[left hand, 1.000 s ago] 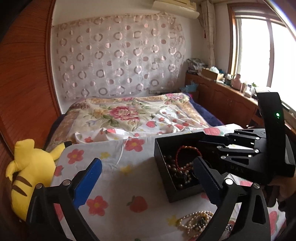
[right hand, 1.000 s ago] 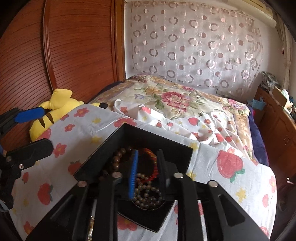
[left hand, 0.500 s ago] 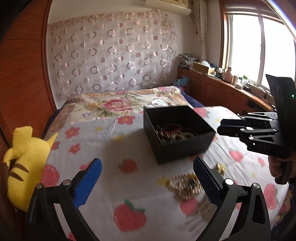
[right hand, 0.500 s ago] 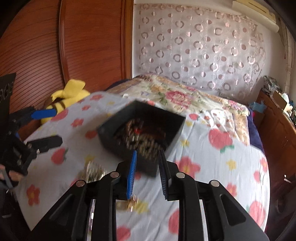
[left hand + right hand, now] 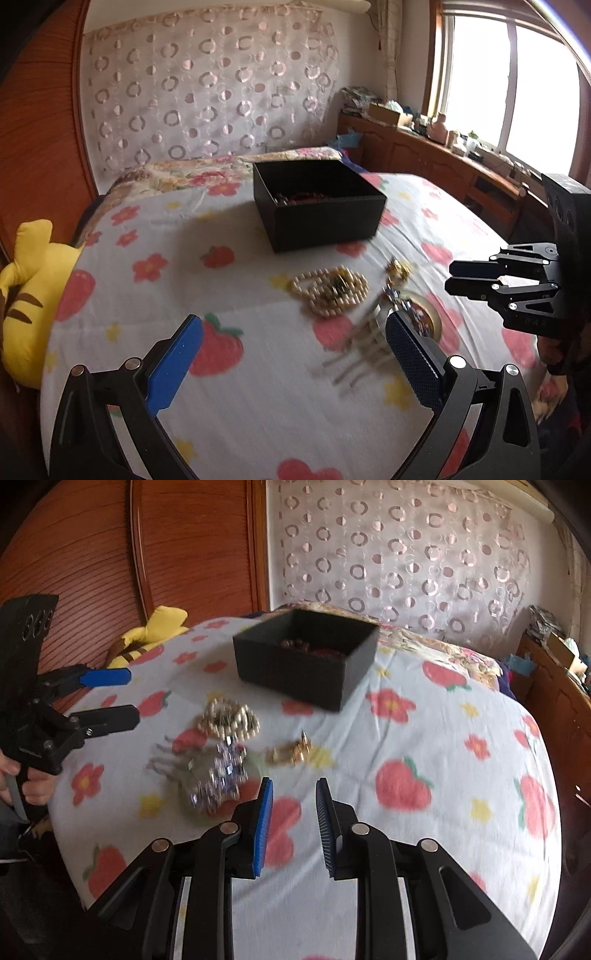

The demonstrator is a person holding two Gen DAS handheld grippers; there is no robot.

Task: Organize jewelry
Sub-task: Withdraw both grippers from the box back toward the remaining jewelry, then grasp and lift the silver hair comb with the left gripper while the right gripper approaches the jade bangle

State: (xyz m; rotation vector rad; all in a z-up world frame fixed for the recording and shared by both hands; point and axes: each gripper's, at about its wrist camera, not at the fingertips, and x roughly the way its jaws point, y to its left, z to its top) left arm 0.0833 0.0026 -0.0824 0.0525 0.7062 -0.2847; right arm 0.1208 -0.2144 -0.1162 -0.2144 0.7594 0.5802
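Note:
A black open box point(image 5: 317, 199) holding bead bracelets stands on the flowered bedspread; it also shows in the right wrist view point(image 5: 306, 661). Loose jewelry lies in front of it: a cream pearl necklace point(image 5: 328, 291) point(image 5: 227, 718), a small gold piece point(image 5: 398, 266) point(image 5: 291, 753), a sparkly purple piece on a round dish point(image 5: 218, 779) point(image 5: 417, 314), and a blurred silver comb point(image 5: 364, 343). My left gripper point(image 5: 291, 362) is open and empty, low over the near bed. My right gripper point(image 5: 293, 819) is slightly open and empty, just short of the jewelry.
A yellow striped plush toy point(image 5: 22, 295) lies at the bed's left edge by the wooden headboard point(image 5: 33, 140). A wooden cabinet point(image 5: 424, 155) with clutter runs under the window on the right. A patterned curtain point(image 5: 207, 96) hangs behind.
Both grippers have pulled back and lowered from the box. The right gripper, earlier over the box, is now out of it and slightly wider apart. More loose jewelry has come into view.

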